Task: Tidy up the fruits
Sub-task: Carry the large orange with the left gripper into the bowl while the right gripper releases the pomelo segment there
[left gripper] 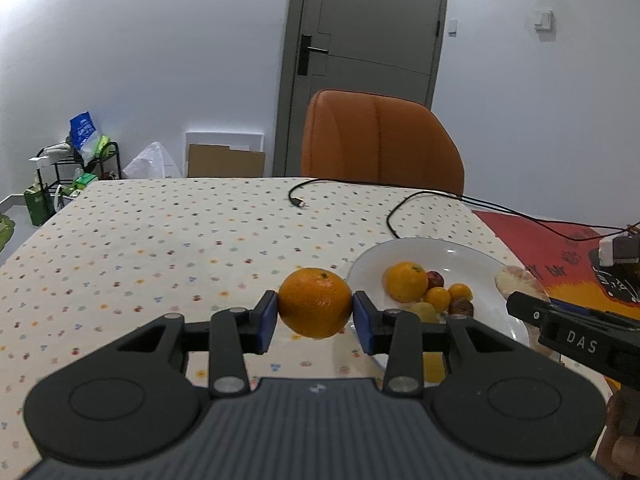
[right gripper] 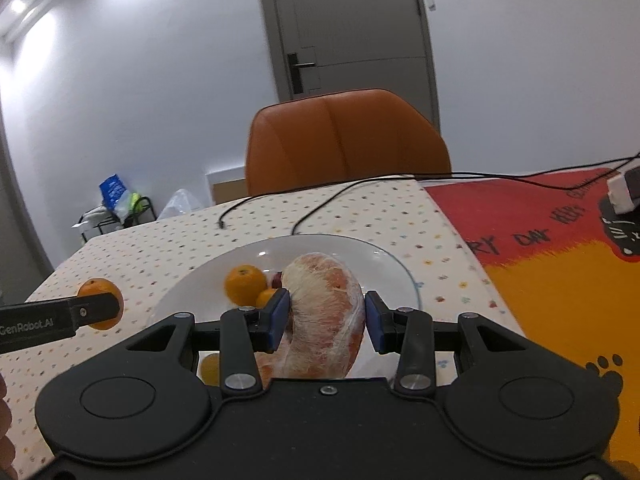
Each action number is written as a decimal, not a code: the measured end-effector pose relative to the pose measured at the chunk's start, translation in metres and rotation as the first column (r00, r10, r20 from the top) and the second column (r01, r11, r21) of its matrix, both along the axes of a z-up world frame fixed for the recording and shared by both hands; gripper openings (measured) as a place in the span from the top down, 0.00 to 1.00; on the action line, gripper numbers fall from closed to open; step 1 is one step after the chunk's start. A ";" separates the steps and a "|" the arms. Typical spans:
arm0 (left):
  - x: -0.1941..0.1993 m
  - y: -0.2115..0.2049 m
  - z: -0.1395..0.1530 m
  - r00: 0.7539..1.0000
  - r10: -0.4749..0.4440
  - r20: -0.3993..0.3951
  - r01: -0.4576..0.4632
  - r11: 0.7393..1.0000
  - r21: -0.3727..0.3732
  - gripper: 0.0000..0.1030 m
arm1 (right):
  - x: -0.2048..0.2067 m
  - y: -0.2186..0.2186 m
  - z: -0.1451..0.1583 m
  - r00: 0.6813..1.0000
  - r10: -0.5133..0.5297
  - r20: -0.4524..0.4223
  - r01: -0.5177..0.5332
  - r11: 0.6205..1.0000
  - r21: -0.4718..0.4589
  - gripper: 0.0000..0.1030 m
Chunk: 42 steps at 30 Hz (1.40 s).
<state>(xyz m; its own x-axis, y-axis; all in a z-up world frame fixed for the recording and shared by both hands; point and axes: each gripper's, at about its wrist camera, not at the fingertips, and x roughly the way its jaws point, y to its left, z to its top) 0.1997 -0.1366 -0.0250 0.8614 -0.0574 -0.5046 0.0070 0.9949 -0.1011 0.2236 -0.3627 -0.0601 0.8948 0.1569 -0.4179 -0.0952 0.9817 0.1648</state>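
left hand-held gripper pinching round orange mandarin, beside white round plate | right hand-held gripper gripping peeled pink pomelo segment over plate | spotted-cloth worktop

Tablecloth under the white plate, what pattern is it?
Cream tablecloth with small multicoloured dots; clearest in the left wrist view.

White walls, grey door, orange chair.

My left wrist camera looks low along its fingers across the table; my right sits close over the white plate. Both face the orange chair and share that plate.
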 end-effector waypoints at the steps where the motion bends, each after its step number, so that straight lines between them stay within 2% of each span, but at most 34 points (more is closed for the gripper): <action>1: 0.001 -0.003 -0.001 1.000 -0.005 0.000 0.005 1.000 0.003 0.62 | 0.001 -0.002 -0.001 1.000 -0.010 -0.003 0.010 1.000 0.007 0.62; 6: 0.009 -0.016 -0.003 0.999 -0.032 -0.008 0.032 0.999 0.001 0.62 | -0.002 -0.010 -0.001 1.000 0.005 -0.003 -0.004 0.997 0.073 0.47; 14: 0.013 -0.033 -0.004 0.996 -0.083 -0.017 0.083 0.997 0.001 0.61 | -0.018 -0.028 0.001 1.000 -0.011 0.007 0.011 0.993 0.115 0.47; 19: 0.010 -0.035 -0.002 0.997 -0.075 0.005 0.075 0.997 0.016 0.59 | -0.024 -0.035 0.000 1.000 -0.027 0.006 0.026 0.991 0.135 0.47; 34: -0.010 -0.007 0.002 0.999 -0.033 -0.004 0.033 0.999 -0.008 0.58 | -0.033 -0.018 -0.001 1.000 0.003 -0.002 -0.003 0.992 0.130 0.47; 42: -0.019 0.016 0.005 1.000 0.001 -0.005 -0.001 1.000 -0.024 0.50 | -0.043 -0.003 0.002 1.000 0.014 -0.001 -0.014 0.993 0.116 0.47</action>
